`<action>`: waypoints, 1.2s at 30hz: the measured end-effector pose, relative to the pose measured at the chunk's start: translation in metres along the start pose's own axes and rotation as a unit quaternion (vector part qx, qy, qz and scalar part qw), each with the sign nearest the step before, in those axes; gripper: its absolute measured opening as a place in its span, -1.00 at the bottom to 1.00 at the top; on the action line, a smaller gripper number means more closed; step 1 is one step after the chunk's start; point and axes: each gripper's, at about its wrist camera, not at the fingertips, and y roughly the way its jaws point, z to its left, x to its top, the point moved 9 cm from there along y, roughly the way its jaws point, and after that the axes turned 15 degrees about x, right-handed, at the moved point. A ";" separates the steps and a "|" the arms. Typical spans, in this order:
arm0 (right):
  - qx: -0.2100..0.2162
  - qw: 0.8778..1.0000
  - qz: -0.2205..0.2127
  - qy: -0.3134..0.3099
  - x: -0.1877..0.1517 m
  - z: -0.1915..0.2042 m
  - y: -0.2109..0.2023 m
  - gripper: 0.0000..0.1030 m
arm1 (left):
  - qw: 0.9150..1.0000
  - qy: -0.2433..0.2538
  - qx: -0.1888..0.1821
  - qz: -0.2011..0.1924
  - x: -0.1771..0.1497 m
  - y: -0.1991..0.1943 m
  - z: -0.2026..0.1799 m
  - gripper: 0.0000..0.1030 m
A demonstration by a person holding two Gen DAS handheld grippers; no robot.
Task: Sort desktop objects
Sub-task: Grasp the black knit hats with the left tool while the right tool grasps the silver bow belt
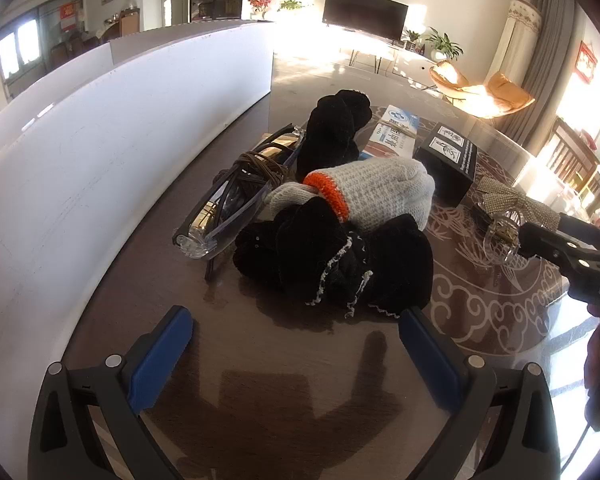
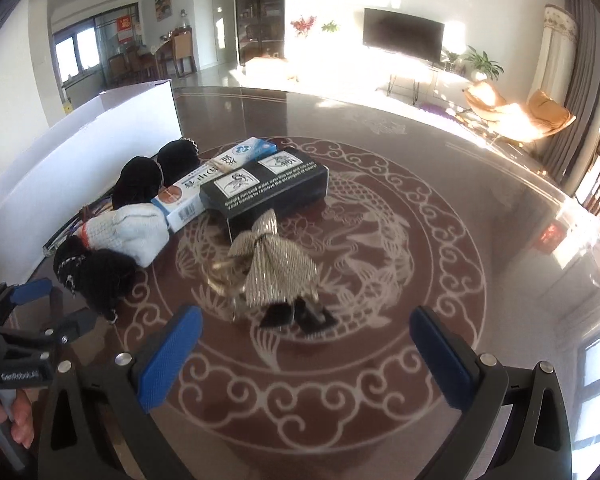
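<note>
Both grippers hover low over the glossy dark table with its pale dragon inlay, and both stand wide apart, gripping nothing. The left gripper faces a heap beside the white box wall: a black fabric bundle with beaded trim lies just ahead of its blue pads, with a white knit glove with an orange cuff resting on top of it. Behind the glove sits another black fabric piece, and to the left, clear-framed glasses with a coil of brown cord on them. Over on the right wrist view, the right gripper is lined up on a sparkly bow hair clip, which lies on the table just ahead of its fingertips, between them but untouched. Beyond the bow, a black box with white labels touches a white and blue medicine carton.
</note>
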 end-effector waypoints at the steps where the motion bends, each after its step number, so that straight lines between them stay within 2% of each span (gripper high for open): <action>1: 0.006 1.000 0.014 -0.008 0.008 -0.001 0.011 1.00 | 1.000 -0.007 -0.006 0.001 0.000 -0.001 0.002 1.00; 6: 0.036 0.997 0.069 -0.011 0.013 0.001 0.056 0.95 | 0.999 -0.014 -0.031 0.001 0.003 -0.002 -0.002 1.00; 7: 0.039 0.997 0.069 -0.013 0.012 0.003 0.060 0.83 | 0.999 -0.011 -0.037 0.001 0.003 -0.003 -0.004 1.00; 8: 0.039 0.997 0.066 -0.015 0.011 0.005 0.060 0.40 | 0.999 -0.008 -0.044 0.001 0.003 -0.004 -0.007 1.00; 9: 0.046 0.997 0.061 -0.014 0.009 0.007 0.059 0.20 | 0.999 -0.006 -0.054 0.000 0.004 -0.005 -0.010 1.00; 12: 0.051 0.998 0.033 -0.008 0.003 0.013 0.044 -0.05 | 0.997 -0.004 -0.081 -0.010 0.008 -0.012 -0.018 1.00; 14: 0.056 0.998 0.019 -0.006 -0.009 0.017 0.031 -0.05 | 0.996 -0.004 -0.090 -0.016 0.009 -0.015 -0.020 1.00; 18: 0.035 0.999 -0.001 -0.011 -0.042 0.022 0.001 -0.05 | 0.994 0.013 -0.102 -0.028 0.015 -0.018 -0.037 1.00; 19: 0.035 0.999 -0.005 -0.003 -0.049 0.022 -0.005 -0.05 | 0.995 0.026 -0.086 -0.036 0.018 -0.016 -0.042 1.00; 22: 0.050 0.998 -0.007 0.038 -0.067 0.019 -0.014 -0.04 | 0.997 0.070 0.011 -0.040 0.025 0.001 -0.049 1.00; 23: 0.052 0.997 -0.008 0.049 -0.072 0.019 -0.017 -0.03 | 0.996 0.076 0.030 -0.030 0.026 0.008 -0.049 1.00; 24: 0.052 0.997 -0.015 0.053 -0.076 0.020 -0.021 -0.04 | 0.997 0.074 0.032 -0.015 0.025 0.015 -0.048 0.98; 26: 0.049 0.997 -0.016 0.052 -0.079 0.020 -0.024 -0.04 | 0.998 0.058 0.011 -0.021 0.028 0.013 -0.041 0.53; 28: 0.053 0.997 -0.018 0.058 -0.087 0.022 -0.031 -0.04 | 0.997 0.075 -0.017 -0.020 0.022 0.008 -0.031 0.41; 31: 0.063 0.995 -0.022 0.076 -0.097 0.020 -0.041 0.09 | 0.991 0.099 -0.091 0.007 0.004 -0.008 -0.018 0.38; 32: 0.066 0.994 -0.025 0.083 -0.101 0.020 -0.044 0.34 | 0.988 0.102 -0.117 0.020 -0.001 -0.014 -0.015 0.40; 33: 0.069 0.993 -0.029 0.088 -0.104 0.020 -0.047 0.58 | 0.986 0.102 -0.126 0.026 -0.004 -0.019 -0.010 0.43; 36: 0.064 0.993 -0.047 0.084 -0.103 0.022 -0.057 0.79 | 0.987 0.112 -0.118 0.011 -0.005 -0.032 -0.002 0.55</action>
